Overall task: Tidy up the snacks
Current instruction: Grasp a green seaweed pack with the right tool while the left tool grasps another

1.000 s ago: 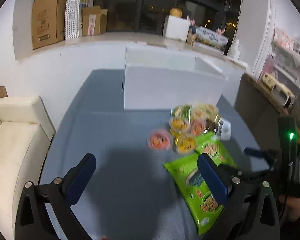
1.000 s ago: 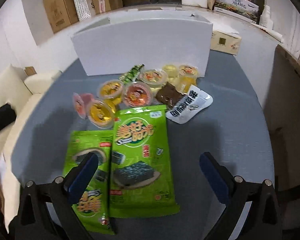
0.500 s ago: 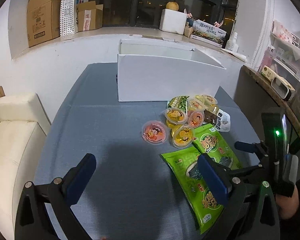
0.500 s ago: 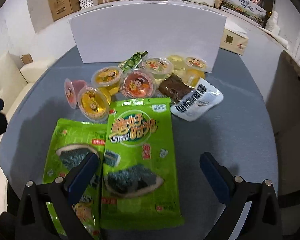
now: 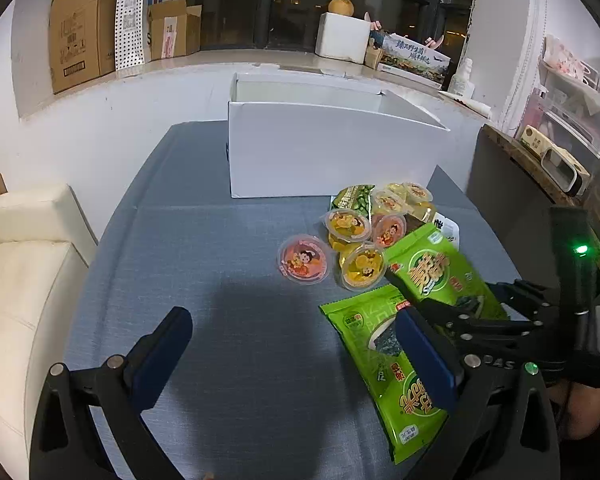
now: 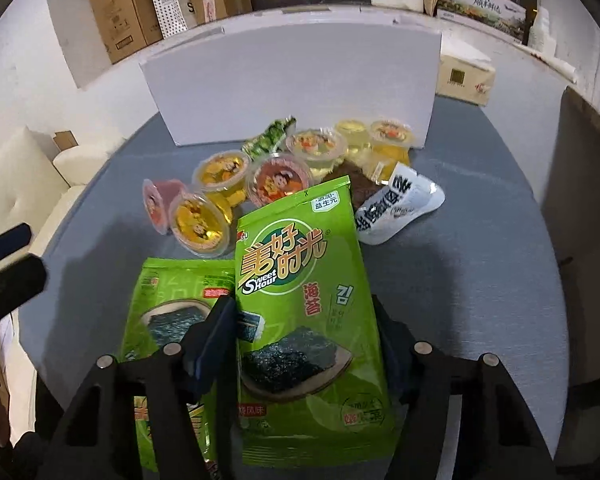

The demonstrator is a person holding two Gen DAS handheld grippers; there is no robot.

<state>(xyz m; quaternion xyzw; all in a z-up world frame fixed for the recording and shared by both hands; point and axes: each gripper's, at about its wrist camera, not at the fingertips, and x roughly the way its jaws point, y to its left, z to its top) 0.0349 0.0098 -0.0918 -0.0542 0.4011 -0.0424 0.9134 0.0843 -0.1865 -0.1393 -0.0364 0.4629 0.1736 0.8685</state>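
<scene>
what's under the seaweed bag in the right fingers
The lifted seaweed bag overlaps the right edge of a second green bag lying flat on the grey table. Its top edge hides part of a brown packet. What is beneath its lower half is covered.

Two green seaweed packs [image 6: 304,312], about seven jelly cups [image 6: 278,178], one white box [image 5: 320,152], one white pouch [image 6: 396,208]

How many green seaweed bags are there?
2. One seaweed bag is gripped between the right gripper fingers, its far end lifted. The other seaweed bag lies flat on the table, beside it on the left.
</scene>
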